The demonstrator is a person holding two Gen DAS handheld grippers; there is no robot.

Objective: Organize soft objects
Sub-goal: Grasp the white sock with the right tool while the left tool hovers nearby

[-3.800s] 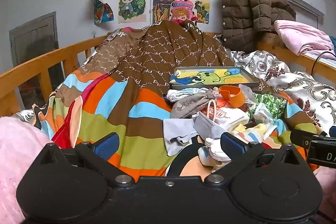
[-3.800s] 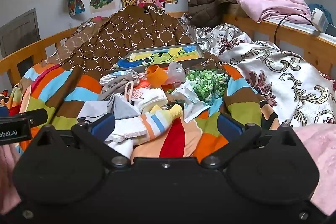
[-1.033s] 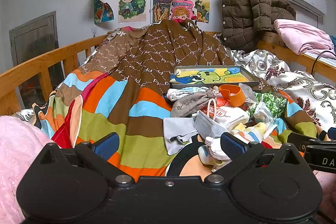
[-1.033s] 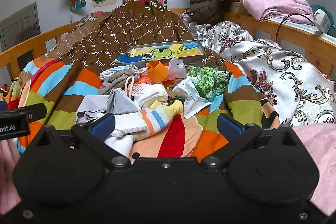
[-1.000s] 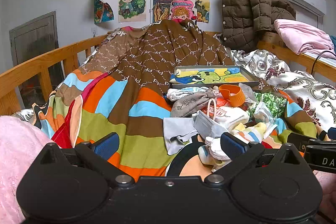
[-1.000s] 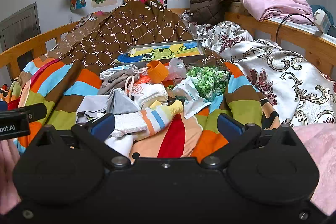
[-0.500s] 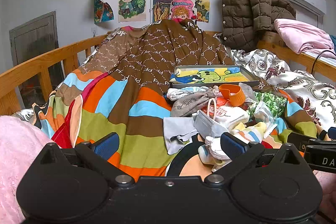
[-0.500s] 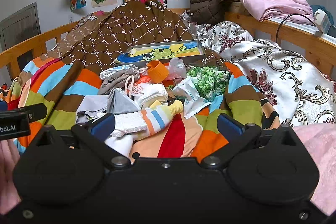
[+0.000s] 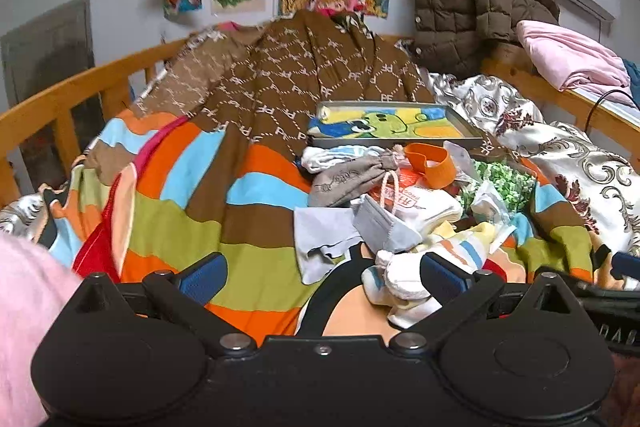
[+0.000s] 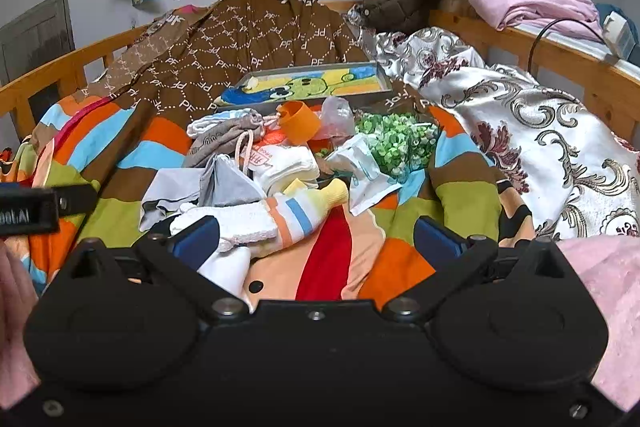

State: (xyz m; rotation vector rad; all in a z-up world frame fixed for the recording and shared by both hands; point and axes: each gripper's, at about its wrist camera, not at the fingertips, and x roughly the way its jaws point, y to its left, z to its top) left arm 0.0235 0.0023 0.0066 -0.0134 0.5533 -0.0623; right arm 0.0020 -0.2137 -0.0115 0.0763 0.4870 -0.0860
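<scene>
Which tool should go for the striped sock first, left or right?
Probably right. The striped sock lies just ahead of the open right tool, nearly centred between its fingers. From the open left tool it sits off to the right, behind white socks.

Even, soft indoor light without hard shadows; colours are bright. Fisheye bending curves the far edges, corners darken, slight blur throughout.
</scene>
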